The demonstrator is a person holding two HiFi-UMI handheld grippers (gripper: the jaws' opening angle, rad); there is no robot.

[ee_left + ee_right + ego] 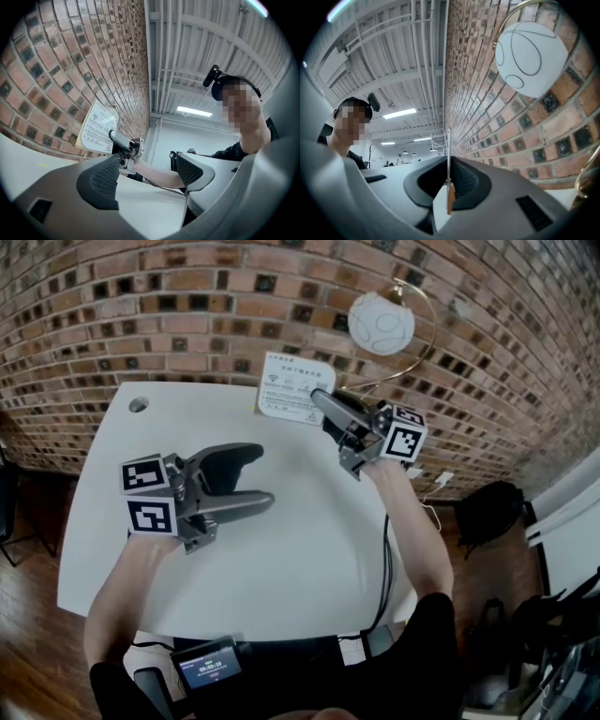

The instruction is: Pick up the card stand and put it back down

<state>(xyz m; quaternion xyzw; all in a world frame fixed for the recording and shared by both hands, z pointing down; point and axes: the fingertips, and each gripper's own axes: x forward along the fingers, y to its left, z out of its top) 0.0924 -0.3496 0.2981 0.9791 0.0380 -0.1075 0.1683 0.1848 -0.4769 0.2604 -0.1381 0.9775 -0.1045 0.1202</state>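
The card stand [292, 388], a white printed sign, is upright at the far edge of the white table [300, 559], close to the brick wall. My right gripper [323, 401] is shut on its right edge. In the right gripper view the card [448, 173] shows as a thin sheet pinched edge-on between the dark pads of that gripper [449, 187]. Whether the stand's foot touches the table I cannot tell. My left gripper [258, 477] hovers over the table's left half, open and holding nothing. Its own view [147, 176] looks across at the card stand [97, 127].
A lamp with a white globe [381, 322] on a brass arc stands right of the stand, also close in the right gripper view [532, 54]. There is a round cable hole [139, 405] at the table's far left. A black cable [386, 549] hangs off the right edge, and a black bag [487, 507] lies on the floor.
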